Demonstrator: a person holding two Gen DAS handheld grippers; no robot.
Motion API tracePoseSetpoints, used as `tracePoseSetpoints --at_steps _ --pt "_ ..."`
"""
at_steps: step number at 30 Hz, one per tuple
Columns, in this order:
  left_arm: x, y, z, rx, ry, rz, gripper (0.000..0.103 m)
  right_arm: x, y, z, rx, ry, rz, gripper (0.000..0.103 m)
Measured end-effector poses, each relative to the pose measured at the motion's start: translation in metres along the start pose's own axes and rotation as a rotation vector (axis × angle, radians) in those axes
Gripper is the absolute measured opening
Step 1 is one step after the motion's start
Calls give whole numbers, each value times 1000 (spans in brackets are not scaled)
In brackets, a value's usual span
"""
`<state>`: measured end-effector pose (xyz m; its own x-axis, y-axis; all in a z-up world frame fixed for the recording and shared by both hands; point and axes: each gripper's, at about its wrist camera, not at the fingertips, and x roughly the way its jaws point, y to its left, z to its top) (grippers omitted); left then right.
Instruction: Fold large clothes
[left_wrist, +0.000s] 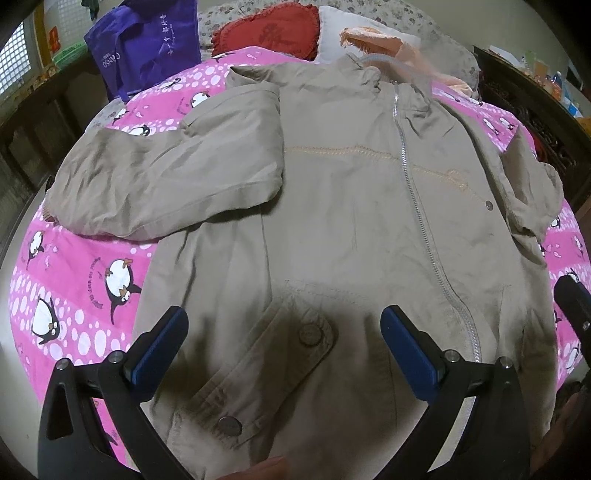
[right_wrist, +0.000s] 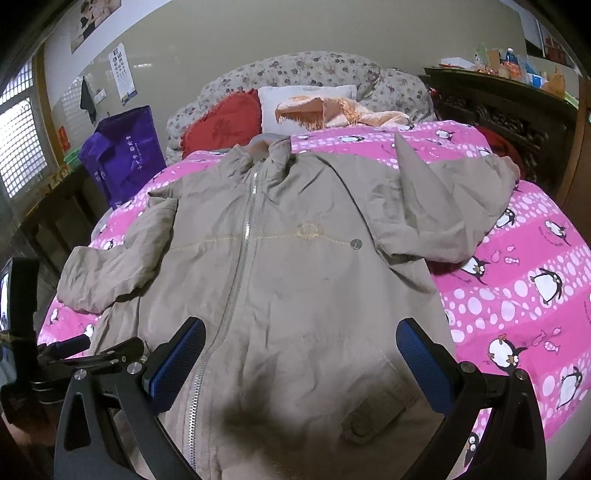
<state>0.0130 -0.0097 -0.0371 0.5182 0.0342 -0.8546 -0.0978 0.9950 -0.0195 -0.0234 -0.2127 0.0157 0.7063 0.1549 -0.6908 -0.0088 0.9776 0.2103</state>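
Left wrist view shows the beige jacket spread front-up on the pink penguin bedspread, zipped shut. Its long axis runs near to far, collar toward the far pillows, hem nearest. It looks soft, limp and fairly bulky, so it likely sags unless pinched at a seam, cuff or hem. The left sleeve lies partly across the chest. The left gripper and the right gripper both hover spread wide over the hem, holding nothing.

Black tongs with blue pads, silver screws.
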Motion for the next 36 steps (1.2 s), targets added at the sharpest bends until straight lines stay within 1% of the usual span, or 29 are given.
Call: tracePoseSetpoints --at_steps 9,15,20,21,25,27,29,31,36 --pt "14 -3 4 8 13 -12 103 9 -5 10 4 3 -25 103" --pt "20 10 9 -19 1 0 103 26 -1 10 -12 33 -34 103" --pt "32 17 13 -30 -19 13 103 48 -5 12 -9 39 -49 103" --pt "38 17 14 -25 -17 22 103 55 -6 12 -17 49 -59 103" --pt "62 17 11 -8 -9 7 103 82 -17 2 -13 97 -76 103" --pt "61 19 5 -11 -52 -5 103 93 -23 -6 -13 140 -90 103" --pt "60 19 1 -10 -71 -6 103 102 -33 -15 18 180 -76 102" --pt "59 18 -1 -12 -83 -3 103 101 -38 -17 32 164 -55 102" --pt "56 18 -7 -16 -101 -6 103 102 -36 -21 15 150 -62 102"
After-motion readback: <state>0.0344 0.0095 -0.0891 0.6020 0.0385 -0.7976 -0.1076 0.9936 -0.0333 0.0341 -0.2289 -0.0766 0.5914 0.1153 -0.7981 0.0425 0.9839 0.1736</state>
